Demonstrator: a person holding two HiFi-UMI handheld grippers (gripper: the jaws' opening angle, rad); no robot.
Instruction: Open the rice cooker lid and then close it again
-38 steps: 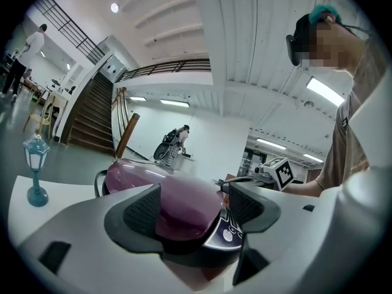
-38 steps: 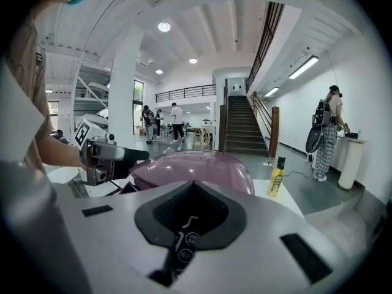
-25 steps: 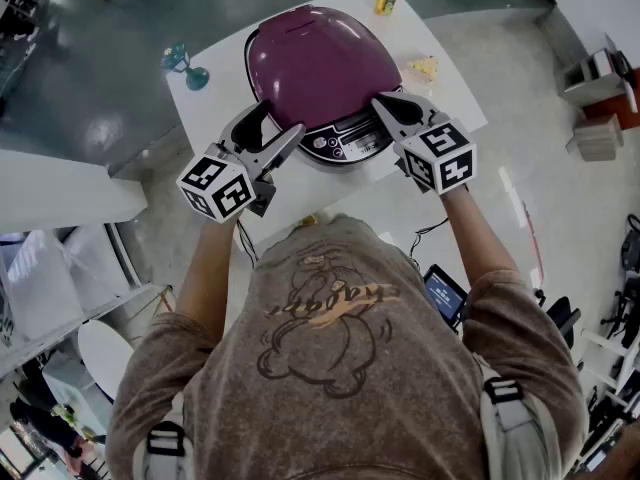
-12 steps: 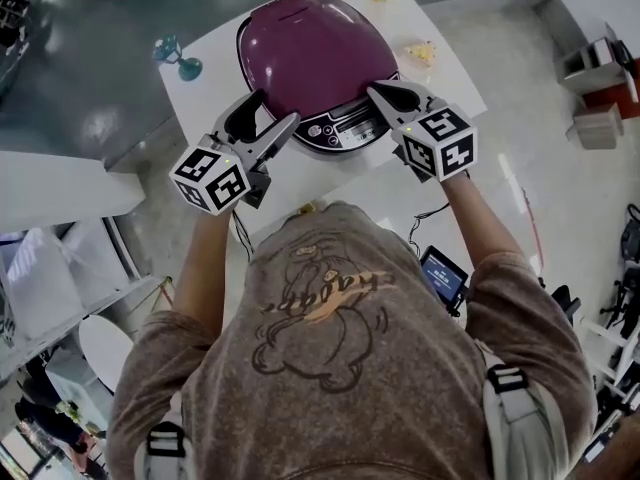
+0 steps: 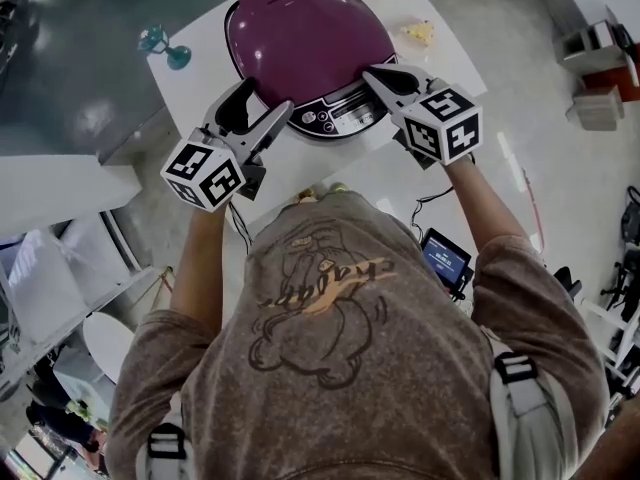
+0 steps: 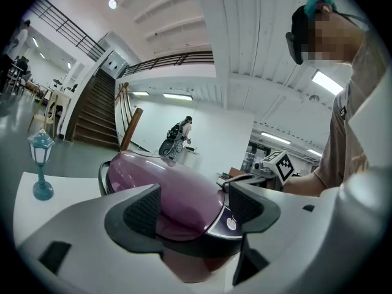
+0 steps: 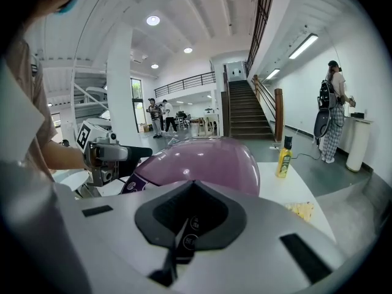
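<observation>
The white tabletop [image 5: 195, 93] carries a rice cooker [image 5: 305, 38] that takes up most of its middle. The cooker's rounded purple lid [image 6: 153, 182] lies down shut. Its dark control panel [image 5: 340, 120] faces the near edge, where the person in a brown shirt [image 5: 330, 338] stands.

The left gripper [image 5: 265, 103] sits at the cooker's near-left side. Its fingers [image 6: 144, 210] are spread apart, and the lid's curved front edge shows in the gap between them. No view shows whether either pad touches the cooker.

The right gripper [image 5: 380, 76] points at the cooker's near-right side, its tip just above the lid's rim beside the control panel. Its fingers [image 7: 205, 210] are pressed together with nothing between them. Whether the tip touches the lid cannot be told.

A yellow bottle with a dark cap [image 7: 283, 158] stands upright at the far edge, past the cooker. A small teal lamp figurine [image 6: 41, 164] stands upright near the far-left corner, well apart from the cooker. A pale yellow crumbly bit [image 7: 300, 209] lies toward the right edge, near the cooker.
</observation>
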